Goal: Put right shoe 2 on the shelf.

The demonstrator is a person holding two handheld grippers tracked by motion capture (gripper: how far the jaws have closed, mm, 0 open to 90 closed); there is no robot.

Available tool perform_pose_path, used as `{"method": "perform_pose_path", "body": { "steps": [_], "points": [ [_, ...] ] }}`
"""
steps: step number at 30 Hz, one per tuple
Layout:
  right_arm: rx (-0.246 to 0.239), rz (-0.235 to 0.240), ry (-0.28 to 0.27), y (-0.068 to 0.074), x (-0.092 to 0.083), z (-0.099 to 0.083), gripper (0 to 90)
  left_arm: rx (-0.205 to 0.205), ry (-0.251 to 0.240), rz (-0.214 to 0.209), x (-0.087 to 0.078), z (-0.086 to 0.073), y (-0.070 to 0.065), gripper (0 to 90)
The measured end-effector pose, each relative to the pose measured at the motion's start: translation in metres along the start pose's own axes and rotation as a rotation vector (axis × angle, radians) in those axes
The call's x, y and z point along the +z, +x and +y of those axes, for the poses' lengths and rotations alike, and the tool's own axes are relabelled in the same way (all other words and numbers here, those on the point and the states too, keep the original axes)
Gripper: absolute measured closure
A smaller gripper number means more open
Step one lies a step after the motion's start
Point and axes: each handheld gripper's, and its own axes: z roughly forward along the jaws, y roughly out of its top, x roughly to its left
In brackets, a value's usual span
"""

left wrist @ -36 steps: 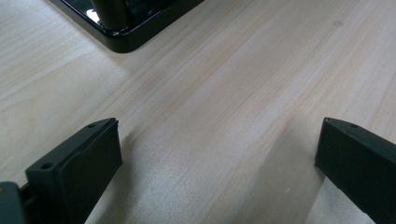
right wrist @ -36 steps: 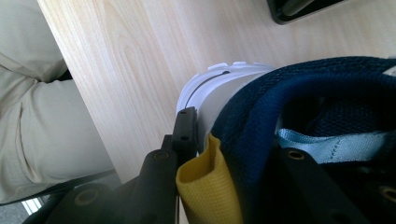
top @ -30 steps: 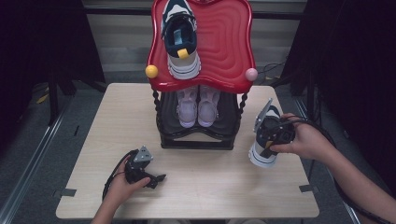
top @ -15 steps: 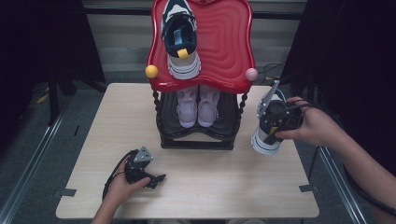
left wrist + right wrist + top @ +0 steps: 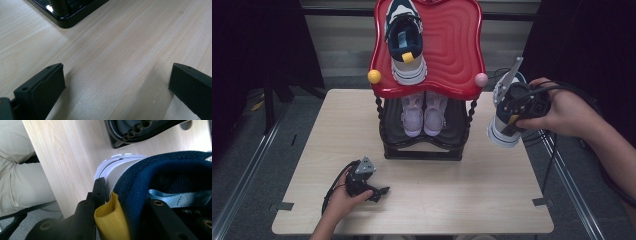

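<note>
A navy and white sneaker (image 5: 503, 131) with a yellow heel tab hangs above the table's right side, heel up and tilted. My right gripper (image 5: 517, 107) is shut on its heel collar. In the right gripper view the sneaker (image 5: 162, 167) sits between the jaws of the right gripper (image 5: 130, 197), yellow tab against the left one. Its twin sneaker (image 5: 404, 42) lies on the red top shelf (image 5: 452, 45) of the rack. My left gripper (image 5: 379, 191) rests on the table at front left, open. In the left gripper view the left gripper (image 5: 117, 85) has bare wood between its jaws.
A pair of pale lilac shoes (image 5: 424, 112) sits on the rack's black lower shelf. A yellow knob (image 5: 374, 76) and a pink knob (image 5: 481, 79) stick out at the red shelf's front corners. The wooden table (image 5: 462, 195) ends just right of the held sneaker.
My right gripper has lifted the sneaker off the table, up beside the rack's right post. The left gripper has stayed where it was.
</note>
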Motion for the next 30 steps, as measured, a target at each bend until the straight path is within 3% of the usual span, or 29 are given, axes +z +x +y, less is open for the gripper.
{"method": "perform_pose_path", "body": {
  "steps": [3,9,19,24,30],
  "points": [
    [0.01,-0.011,-0.007,-0.002,-0.014,0.002,70.1,0.001,0.0,0.001,0.0,0.0,0.0,0.0],
    [-0.014,-0.032,-0.015,-0.007,-0.037,0.011,70.1,0.001,-0.003,0.003,0.0,0.0,0.0,0.0],
    [-0.053,-0.089,-0.005,-0.001,-0.072,0.03,70.0,-0.002,-0.005,0.002,0.0,0.0,0.0,0.0],
    [-0.071,-0.14,-0.007,0.001,-0.091,0.041,70.1,-0.003,-0.009,0.005,0.0,0.0,0.0,0.0],
    [-0.086,-0.179,-0.025,0.003,-0.104,0.058,70.1,-0.003,-0.009,0.005,0.0,0.0,0.0,0.0]
  ]
}}
